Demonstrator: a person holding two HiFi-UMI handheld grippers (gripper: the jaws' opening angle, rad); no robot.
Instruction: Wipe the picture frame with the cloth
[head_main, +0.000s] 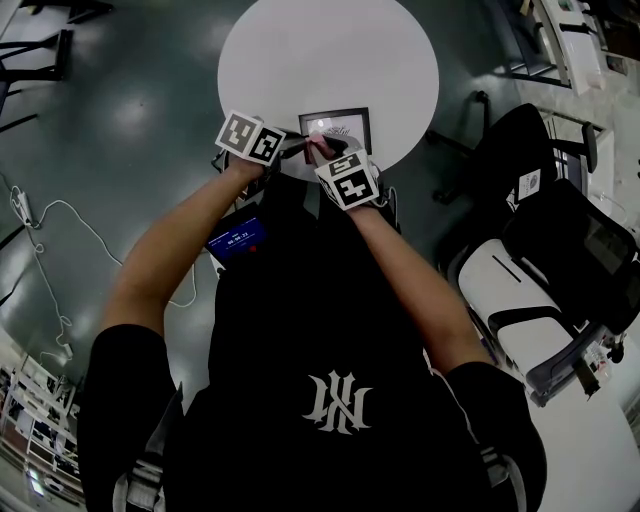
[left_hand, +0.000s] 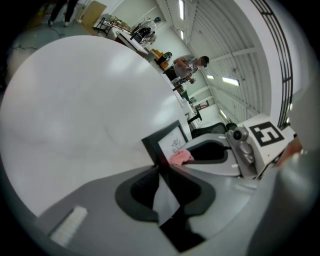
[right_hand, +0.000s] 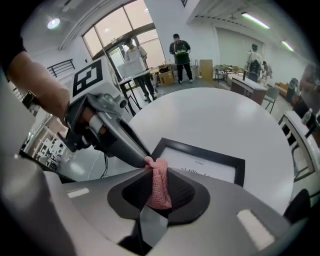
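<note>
your right gripper (right_hand: 156, 170) pinches the pink cloth (right_hand: 160, 189) at centre frame; your left gripper (left_hand: 162, 167) clamps a corner of the picture frame (head_main: 340, 128) on the white table (head_main: 330, 50).

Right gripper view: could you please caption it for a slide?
Right gripper, shut on a pink cloth, at the picture frame on a white table.

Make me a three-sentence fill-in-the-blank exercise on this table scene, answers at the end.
1. The right gripper is shut on a ____ cloth.
2. The picture frame lies flat, and its border is ____.
3. The white table under the picture frame is ____ in shape.
Missing words: pink; black; round.
</note>
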